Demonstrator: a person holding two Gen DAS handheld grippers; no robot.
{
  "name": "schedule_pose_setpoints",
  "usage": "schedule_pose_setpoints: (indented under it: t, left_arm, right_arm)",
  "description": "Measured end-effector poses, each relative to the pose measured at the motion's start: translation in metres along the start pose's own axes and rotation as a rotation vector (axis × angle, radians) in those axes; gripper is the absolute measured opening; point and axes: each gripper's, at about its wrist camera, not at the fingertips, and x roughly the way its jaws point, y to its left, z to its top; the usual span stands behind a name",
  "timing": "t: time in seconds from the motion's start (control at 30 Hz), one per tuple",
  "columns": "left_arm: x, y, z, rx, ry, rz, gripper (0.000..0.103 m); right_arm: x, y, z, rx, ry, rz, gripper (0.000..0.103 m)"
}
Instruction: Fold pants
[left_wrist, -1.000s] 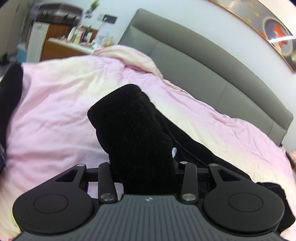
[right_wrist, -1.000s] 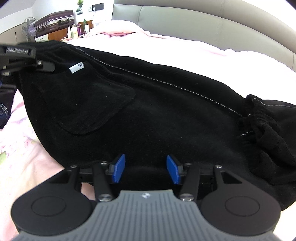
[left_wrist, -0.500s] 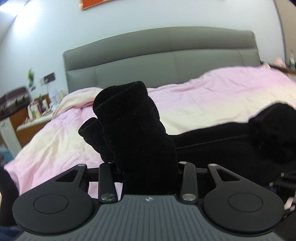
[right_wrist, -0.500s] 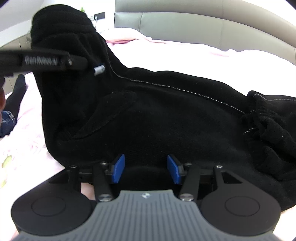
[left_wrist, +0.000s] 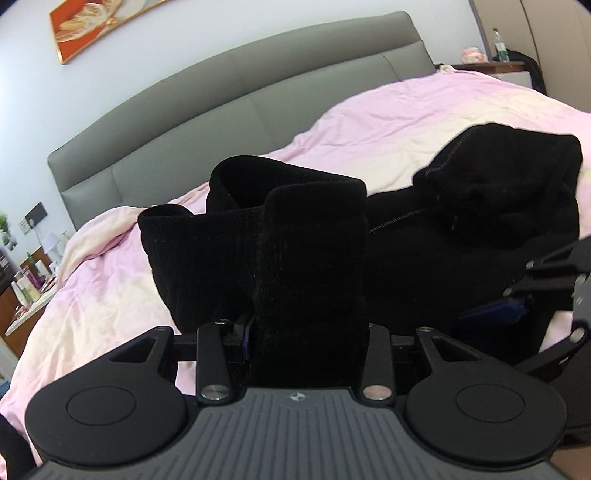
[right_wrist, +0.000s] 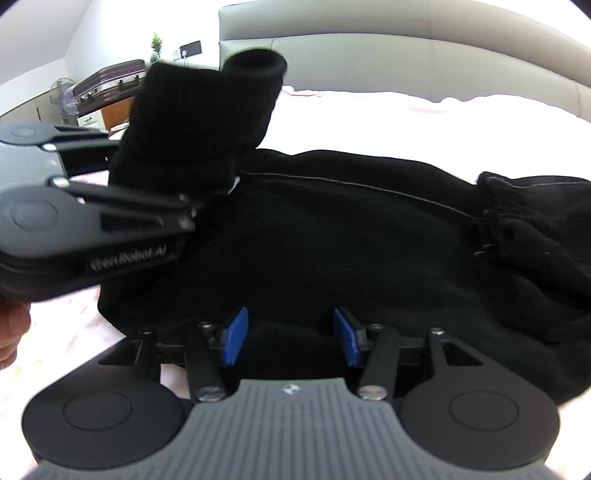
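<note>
Left gripper (left_wrist: 308, 341): pinched the raised cuff end of the pants (right_wrist: 332, 251).
Right gripper (right_wrist: 291, 338): blue pads (right_wrist: 236, 338) spread, resting at the near edge of the pants; grip unclear.
Pants: lay across the pink duvet (left_wrist: 388, 122).
Beyond: grey headboard (left_wrist: 229, 88).

The pants (right_wrist: 332, 258) are spread across the bed (left_wrist: 406, 110), with the headboard (left_wrist: 258, 92) behind them. One end of the pants, the cuffs (left_wrist: 288, 229), is held up off the bed between the jaws of the left gripper (left_wrist: 306, 332), at the left end of the pants. The bunched waistband (right_wrist: 535, 251) lies at the right end. The right gripper (right_wrist: 290, 336) is placed at the near edge of the pants, fabric lying between its fingers.
</note>
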Motion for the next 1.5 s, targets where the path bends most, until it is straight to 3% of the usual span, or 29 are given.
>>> schedule_pose_setpoints:
  t: [0.13,0.3,0.33,0.4,0.5,0.6,0.77,0.93,1.07,1.2,1.3,1.37,1.4,1.5]
  left_arm:
    - [0.014,-0.015,-0.005,0.101,0.066,-0.073,0.047]
    - [0.018,-0.032,-0.014,0.216,0.062,-0.061,0.054]
    - [0.015,-0.030,-0.014,0.205,0.059,-0.059,0.057]
    - [0.008,-0.021,-0.012,0.136,0.049,-0.093,0.078]
    - [-0.003,0.002,-0.013,-0.019,0.026,-0.150,0.079]
    - [-0.011,0.021,-0.019,-0.091,0.024,-0.203,0.079]
    - [-0.019,0.053,-0.022,-0.211,0.025,-0.294,0.079]
    - [-0.016,0.044,-0.024,-0.218,0.014,-0.300,0.079]
    - [-0.013,0.039,-0.026,-0.218,0.008,-0.308,0.079]
    - [-0.013,0.041,-0.028,-0.233,0.000,-0.320,0.079]
    - [-0.011,0.042,-0.029,-0.238,-0.004,-0.327,0.079]
    - [-0.011,0.041,-0.030,-0.233,-0.002,-0.324,0.078]
    - [-0.010,0.042,-0.031,-0.235,0.000,-0.324,0.078]
    - [-0.009,0.048,-0.029,-0.248,-0.001,-0.349,0.078]
  right_arm:
    - [-0.010,-0.010,-0.002,0.017,0.006,0.014,0.052]
    - [-0.027,-0.026,0.000,0.011,0.042,0.005,0.053]
    - [-0.032,-0.028,0.003,0.012,0.048,-0.002,0.053]
    - [-0.042,-0.033,0.010,0.012,0.052,-0.030,0.053]
    - [-0.058,-0.043,0.025,0.059,0.032,-0.053,0.054]
    - [-0.071,-0.052,0.047,0.151,-0.014,-0.051,0.054]
    - [-0.071,-0.056,0.089,0.300,-0.052,0.071,0.062]
    - [-0.043,-0.039,0.125,0.336,0.003,0.192,0.067]
    - [-0.007,-0.020,0.140,0.288,0.120,0.189,0.073]
    - [0.032,-0.010,0.140,0.338,0.221,0.228,0.075]
    - [0.053,-0.003,0.149,0.334,0.230,0.227,0.068]
    - [0.062,0.004,0.153,0.287,0.233,0.215,0.040]
    - [0.066,0.007,0.155,0.250,0.234,0.206,0.034]
    - [0.068,0.000,0.156,0.243,0.225,0.232,0.026]
